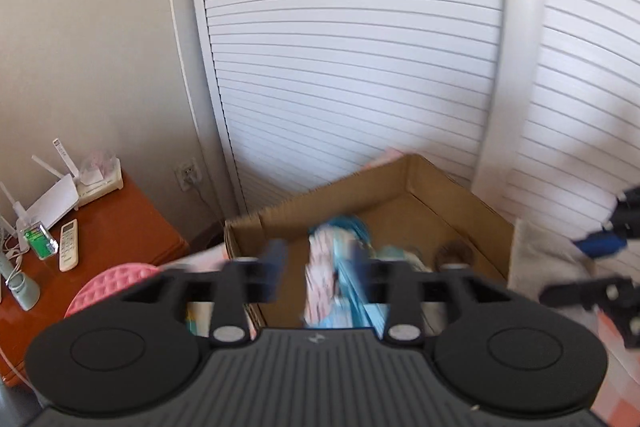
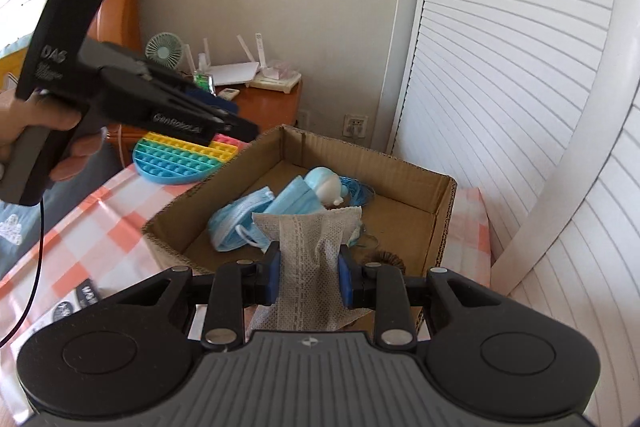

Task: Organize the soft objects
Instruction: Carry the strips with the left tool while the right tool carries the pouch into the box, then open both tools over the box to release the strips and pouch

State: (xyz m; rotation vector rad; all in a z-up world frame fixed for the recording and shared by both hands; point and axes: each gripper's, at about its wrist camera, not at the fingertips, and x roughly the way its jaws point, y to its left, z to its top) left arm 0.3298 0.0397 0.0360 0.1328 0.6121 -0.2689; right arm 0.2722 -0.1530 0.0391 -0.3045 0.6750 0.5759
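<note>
An open cardboard box [image 2: 440, 211] stands on a checked cloth and holds blue face masks [image 2: 244, 217], a pale blue soft toy [image 2: 326, 187] and a brown hair tie [image 2: 386, 259]. My right gripper [image 2: 310, 275] is shut on a grey lace-trimmed cloth [image 2: 308, 251] held over the box's near edge. My left gripper [image 1: 318, 269] is blurred above the box [image 1: 448, 195]; its fingers stand apart with a pink and blue item [image 1: 332, 275] showing between them, and whether they touch it is unclear. The left gripper also shows in the right wrist view [image 2: 240, 125].
A rainbow pop-it toy [image 2: 180, 157] lies left of the box. A pink bumpy item [image 1: 108, 287] lies at the left. A wooden nightstand [image 1: 120, 227] carries a router [image 1: 52, 203], remote [image 1: 69, 245] and fan [image 2: 164, 51]. White louvered doors [image 1: 360, 47] stand behind.
</note>
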